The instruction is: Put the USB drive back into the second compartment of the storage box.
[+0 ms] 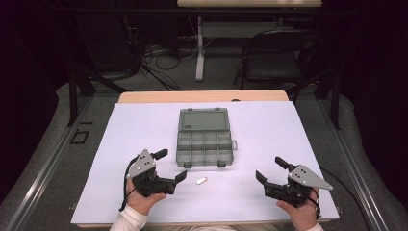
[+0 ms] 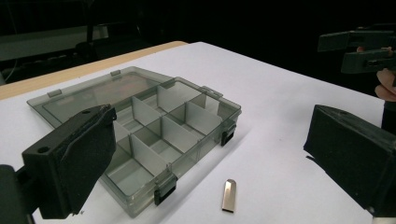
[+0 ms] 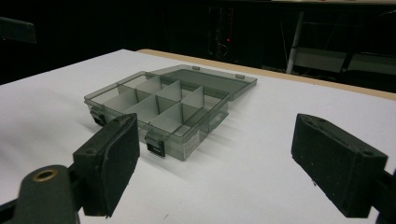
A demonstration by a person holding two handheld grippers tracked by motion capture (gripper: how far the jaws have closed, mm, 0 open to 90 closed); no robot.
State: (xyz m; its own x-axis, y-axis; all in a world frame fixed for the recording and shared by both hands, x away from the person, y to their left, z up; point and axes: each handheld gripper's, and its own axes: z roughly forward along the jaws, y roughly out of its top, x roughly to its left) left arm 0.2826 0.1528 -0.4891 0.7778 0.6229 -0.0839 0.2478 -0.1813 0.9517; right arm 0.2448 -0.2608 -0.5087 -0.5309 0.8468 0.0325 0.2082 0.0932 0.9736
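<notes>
A clear grey compartment box [image 1: 204, 139] lies open on the white table cover, its lid folded flat away from me and its compartments empty [image 2: 154, 135] [image 3: 163, 109]. A small flat metal piece [image 1: 201, 181] lies on the cover just in front of the box, also seen in the left gripper view [image 2: 229, 195]. My left gripper [image 1: 171, 165] is held at the near left, open and holding nothing, pointing toward the box and the metal piece. My right gripper [image 1: 272, 168] is held at the near right, open and holding nothing; it appears far off in the left gripper view [image 2: 359, 46].
The white cover [image 1: 144, 125] spans a wooden table [image 1: 144, 96]. Beyond the table's far edge stand a dark folding chair [image 1: 272, 57], a white table leg [image 1: 199, 48] and tangled cables on the floor [image 1: 159, 62]. Black stands flank the table.
</notes>
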